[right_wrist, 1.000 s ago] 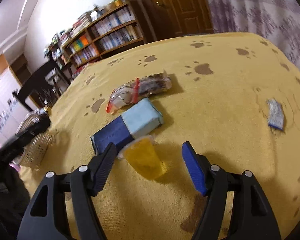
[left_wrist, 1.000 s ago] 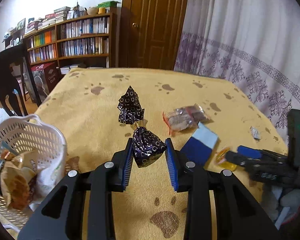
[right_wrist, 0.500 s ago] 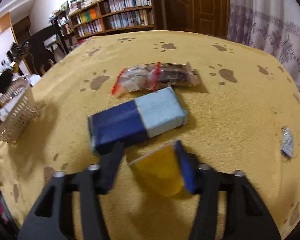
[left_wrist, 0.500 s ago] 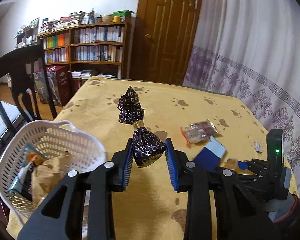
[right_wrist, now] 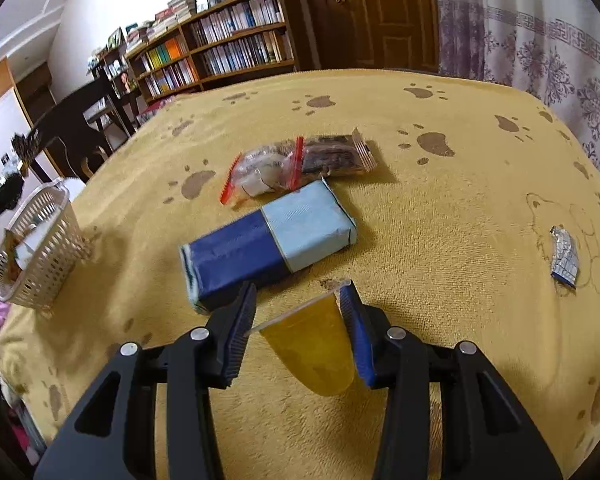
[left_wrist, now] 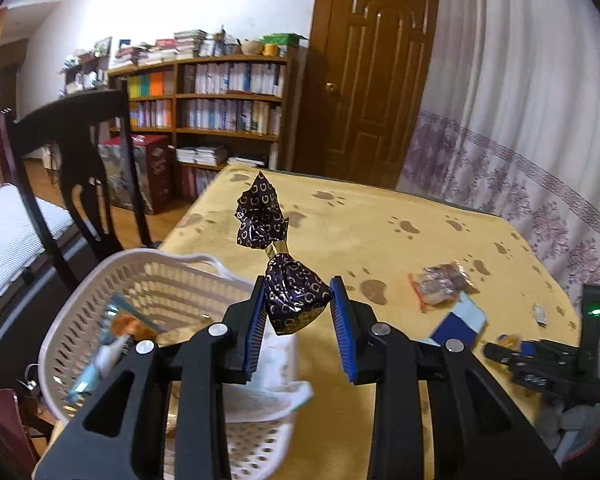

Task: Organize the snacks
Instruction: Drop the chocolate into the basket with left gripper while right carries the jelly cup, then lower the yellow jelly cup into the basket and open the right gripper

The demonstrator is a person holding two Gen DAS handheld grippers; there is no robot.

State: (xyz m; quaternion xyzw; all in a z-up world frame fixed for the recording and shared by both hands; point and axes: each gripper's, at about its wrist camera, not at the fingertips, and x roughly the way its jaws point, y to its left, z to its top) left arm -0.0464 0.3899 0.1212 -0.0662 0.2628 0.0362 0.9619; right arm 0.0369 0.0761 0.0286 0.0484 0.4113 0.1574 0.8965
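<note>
Snacks: left gripper (left_wrist: pixel 298 304) clamps wrapped candy (left_wrist: pixel 294 298) above basket (left_wrist: pixel 80 304); centre over opening, then release. Right gripper (right_wrist: pixel 298 312) grips jelly cup (right_wrist: pixel 316 348).

Each gripper, left (left_wrist: pixel 298 312) and right (right_wrist: pixel 300 320), consists of 2 matte black plastic fingers with triangular cut-outs and 2 silver screw heads per finger. Ribbed blue pads (left_wrist: pixel 342 330) line the inner faces. The right unit's housing carries a green indicator light (left_wrist: pixel 594 312).
</note>
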